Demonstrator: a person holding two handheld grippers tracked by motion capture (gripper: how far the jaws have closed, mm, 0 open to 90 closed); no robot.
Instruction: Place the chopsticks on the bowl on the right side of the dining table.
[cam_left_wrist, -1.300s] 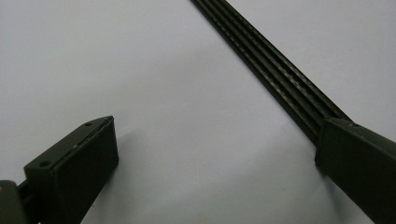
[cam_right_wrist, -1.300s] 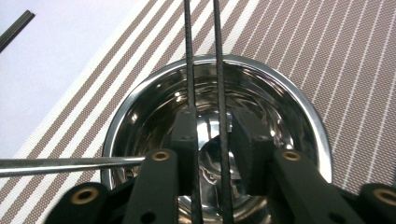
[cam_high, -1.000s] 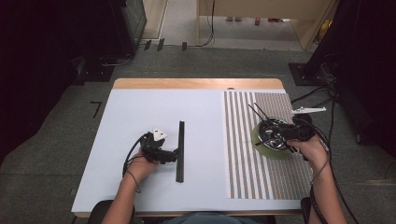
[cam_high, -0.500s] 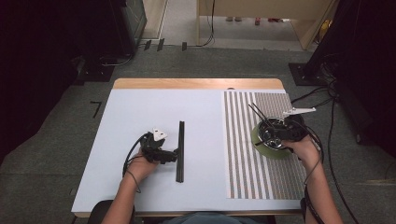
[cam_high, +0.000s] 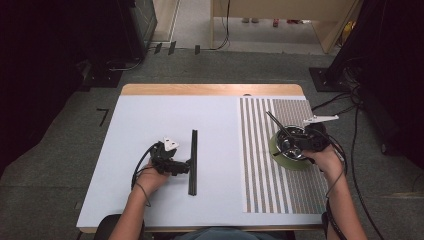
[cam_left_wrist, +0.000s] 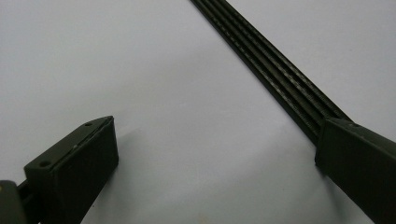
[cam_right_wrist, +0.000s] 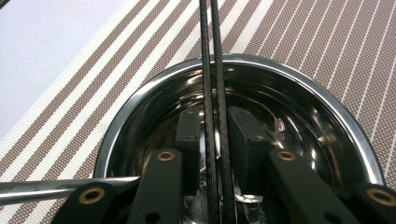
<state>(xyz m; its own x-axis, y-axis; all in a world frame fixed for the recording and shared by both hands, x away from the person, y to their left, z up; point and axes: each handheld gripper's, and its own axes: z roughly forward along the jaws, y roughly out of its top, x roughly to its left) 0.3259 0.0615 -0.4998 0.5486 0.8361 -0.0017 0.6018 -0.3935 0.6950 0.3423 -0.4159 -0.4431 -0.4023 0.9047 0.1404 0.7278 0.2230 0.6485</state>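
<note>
My right gripper (cam_high: 296, 143) reaches down into a shiny steel bowl (cam_high: 286, 148) that sits on a green plate (cam_high: 285, 162). In the right gripper view its jaws have just been closing. Its pads (cam_right_wrist: 189, 128) now press on both sides of a pair of black chopsticks (cam_right_wrist: 213, 56) that lean out over the bowl rim (cam_right_wrist: 299, 79) and up to the left (cam_high: 275, 123). My left gripper (cam_high: 186, 168) rests on the table beside a long black ribbed bar (cam_high: 193, 160). It stands open (cam_left_wrist: 217, 140), with one jaw over the bar (cam_left_wrist: 275, 70).
A brown-and-white striped placemat (cam_high: 265, 190) lies under the plate on the right half of the white tabletop (cam_high: 150, 115). A metal handle (cam_right_wrist: 51, 189) pokes out over the bowl's near side. Cables trail off the table's right edge (cam_high: 345, 150).
My right gripper has shifted slightly left over the bowl. The left hand and the black bar have stayed put.
</note>
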